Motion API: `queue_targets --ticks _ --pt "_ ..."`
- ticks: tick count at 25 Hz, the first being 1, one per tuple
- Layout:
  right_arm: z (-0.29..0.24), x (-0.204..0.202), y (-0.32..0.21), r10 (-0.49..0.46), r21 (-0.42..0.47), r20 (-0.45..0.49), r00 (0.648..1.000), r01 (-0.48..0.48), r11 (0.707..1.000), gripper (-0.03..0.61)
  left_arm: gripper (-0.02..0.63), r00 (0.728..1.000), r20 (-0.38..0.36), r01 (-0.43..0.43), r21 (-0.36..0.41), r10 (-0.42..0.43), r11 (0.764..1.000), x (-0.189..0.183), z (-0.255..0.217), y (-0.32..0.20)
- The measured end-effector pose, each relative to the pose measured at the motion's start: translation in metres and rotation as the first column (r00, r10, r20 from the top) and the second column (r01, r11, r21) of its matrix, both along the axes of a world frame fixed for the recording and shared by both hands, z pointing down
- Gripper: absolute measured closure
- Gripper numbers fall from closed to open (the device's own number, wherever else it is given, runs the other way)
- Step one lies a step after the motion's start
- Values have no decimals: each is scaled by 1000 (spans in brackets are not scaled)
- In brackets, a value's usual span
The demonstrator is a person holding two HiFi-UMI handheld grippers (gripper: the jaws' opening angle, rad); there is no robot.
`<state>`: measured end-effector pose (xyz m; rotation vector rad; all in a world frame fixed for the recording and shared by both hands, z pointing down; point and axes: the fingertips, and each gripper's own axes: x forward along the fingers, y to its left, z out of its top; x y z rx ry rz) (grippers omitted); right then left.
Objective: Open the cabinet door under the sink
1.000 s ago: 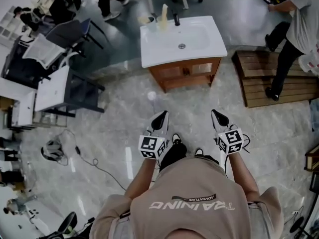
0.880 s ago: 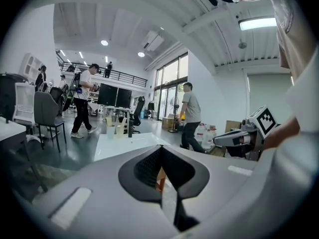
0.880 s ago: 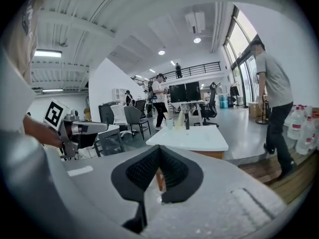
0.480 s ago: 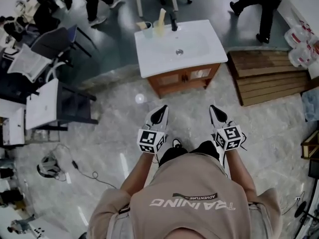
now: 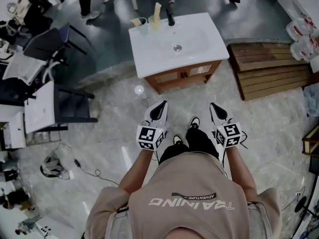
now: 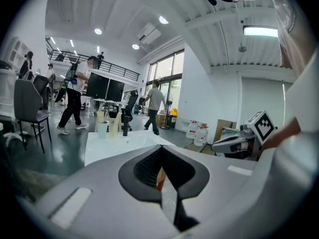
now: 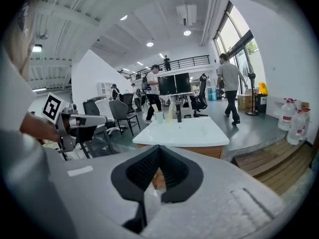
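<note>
Overall: a person in a beige top is standing on a pale marble floor (image 5: 114, 113), facing a washstand and holding a gripper in each hand.
Left gripper (image 5: 159, 108): its jaws are pressing together with nothing between them. It is pointing towards the washstand, well short of it.
Right gripper (image 5: 215, 107): its jaws are likewise pressing together on nothing, and it is hanging level with the left one, equally far from the washstand.
Sink (image 5: 154, 54): a white rectangular basin is sitting on top of the cabinet. A black faucet (image 5: 170, 18) is standing at its far edge, with a cup (image 5: 141, 24) and a pale bottle (image 5: 157, 14) just beside the faucet.
Cabinet (image 5: 182, 82): a brown wooden unit is standing under the sink, straight ahead of both grippers.
Cabinet doors (image 5: 168, 76): two are sitting side by side on the front, both closed, their small knobs (image 5: 184, 75) meeting at the middle.
Surroundings: a wooden platform (image 5: 271, 73) is lying to the right of the cabinet, with clear water jugs (image 5: 301, 34) near it. Office chairs (image 5: 50, 41) and a white desk (image 5: 45, 103) are standing to the left, and other people (image 7: 228, 83) are showing in the background.
</note>
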<state>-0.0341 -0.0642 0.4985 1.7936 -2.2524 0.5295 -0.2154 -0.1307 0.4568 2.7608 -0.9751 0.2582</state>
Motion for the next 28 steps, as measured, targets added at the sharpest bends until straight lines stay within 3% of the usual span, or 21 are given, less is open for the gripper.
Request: queue_targets --ticks 9,16,28 --pt "25 34 -54 -34 15 26 999 33 999 577 595 997 69 -18 5 17 1000 46 -11 -49" --pt "56 59 -68 -61 -46 62 996 64 997 577 595 998 53 -22 15 21 1000 91 -16 -71" --pt "112 63 -102 -41 -139 97 994 55 989 577 595 996 83 -10 -101 19 995 105 44 -91"
